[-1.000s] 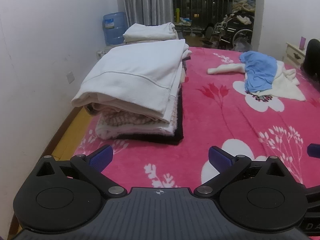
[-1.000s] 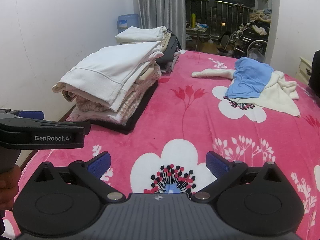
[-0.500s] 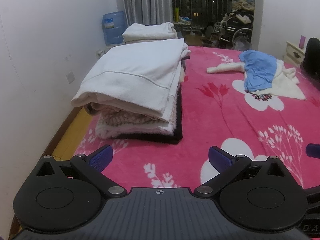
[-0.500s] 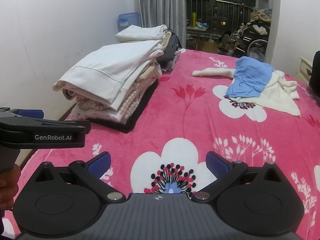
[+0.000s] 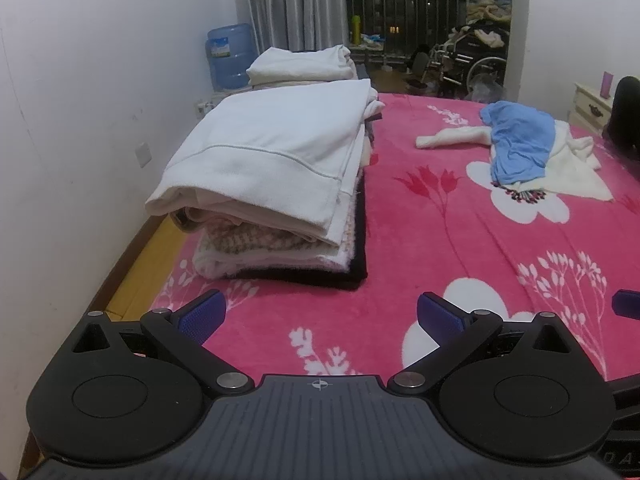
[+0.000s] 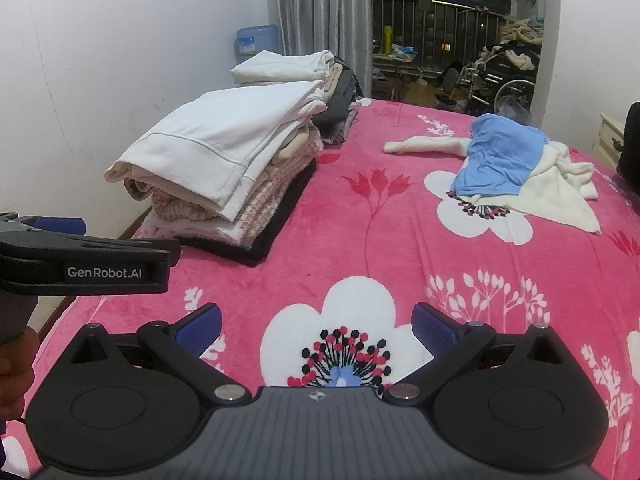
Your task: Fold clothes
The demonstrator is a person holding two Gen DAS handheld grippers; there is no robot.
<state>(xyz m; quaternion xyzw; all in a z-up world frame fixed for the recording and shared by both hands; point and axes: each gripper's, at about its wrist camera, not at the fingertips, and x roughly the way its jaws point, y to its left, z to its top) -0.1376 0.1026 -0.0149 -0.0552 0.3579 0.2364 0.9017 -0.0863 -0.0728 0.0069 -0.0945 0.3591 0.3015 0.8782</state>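
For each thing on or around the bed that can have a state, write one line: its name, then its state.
left tool: open, holding nothing.
right tool: open, holding nothing.
near stack of clothes: folded, white garment on top.
far stack of clothes: folded.
blue garment: unfolded, crumpled on the cream one.
cream garment: unfolded, one sleeve stretched out.
curtain: drawn aside.

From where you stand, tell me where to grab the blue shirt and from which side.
Take the blue shirt at its near hem edge, coming from the near side with the open right tool. It lies crumpled on top of the cream garment, and that hem is closest and looks free; pinch only the blue layer.
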